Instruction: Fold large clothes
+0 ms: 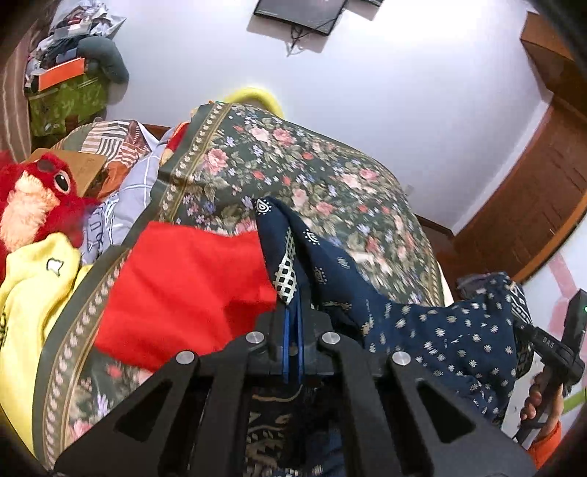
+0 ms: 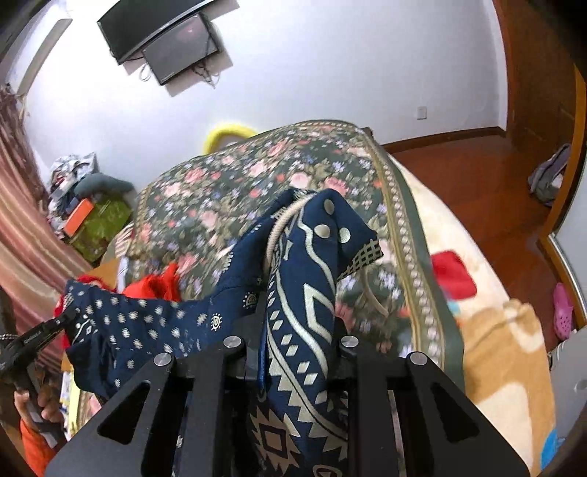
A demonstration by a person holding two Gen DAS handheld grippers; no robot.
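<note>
Two grippers pinch one navy garment (image 2: 304, 293) (cream patterned), bunched.

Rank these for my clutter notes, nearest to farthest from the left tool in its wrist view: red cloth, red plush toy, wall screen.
1. Red cloth, beside the left tool, left.
2. Red plush toy, far left.
3. Wall screen, top, on the wall.

Garment (image 1: 433, 330) above bedspread (image 1: 315, 172)

My navy patterned garment (image 1: 451, 341) hangs bunched and stretched between my two grips above the floral bedspread, its cream geometric border and checked hem corner folded over at my right.
</note>
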